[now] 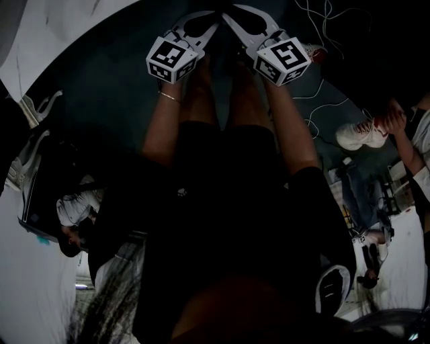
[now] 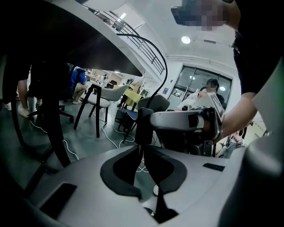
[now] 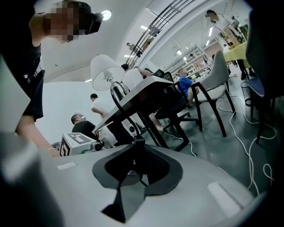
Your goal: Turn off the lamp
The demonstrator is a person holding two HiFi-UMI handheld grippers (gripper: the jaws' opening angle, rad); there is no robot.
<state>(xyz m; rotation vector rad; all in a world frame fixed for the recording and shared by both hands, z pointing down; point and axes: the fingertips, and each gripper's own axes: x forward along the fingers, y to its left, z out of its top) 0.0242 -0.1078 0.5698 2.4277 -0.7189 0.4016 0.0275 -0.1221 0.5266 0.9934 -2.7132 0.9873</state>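
The lamp (image 3: 106,71) has a white shade and stands on a dark table, seen in the right gripper view. Its black cord (image 2: 153,62) arcs down to a small black switch block (image 2: 143,126). My right gripper (image 3: 136,142) is shut on that block, and the cord rises from its tips. My left gripper (image 2: 141,145) has its jaws almost together with nothing between them, and its tips sit just under the block. In the dark head view both grippers, left (image 1: 213,21) and right (image 1: 230,17), meet tip to tip at the top, above my forearms.
The dark table (image 3: 146,91) stands on black legs to one side. Chairs (image 2: 100,99) stand behind on the grey floor, and loose cables (image 3: 248,146) run across it. Other people sit or stand around, one at the right of the left gripper view (image 2: 213,86).
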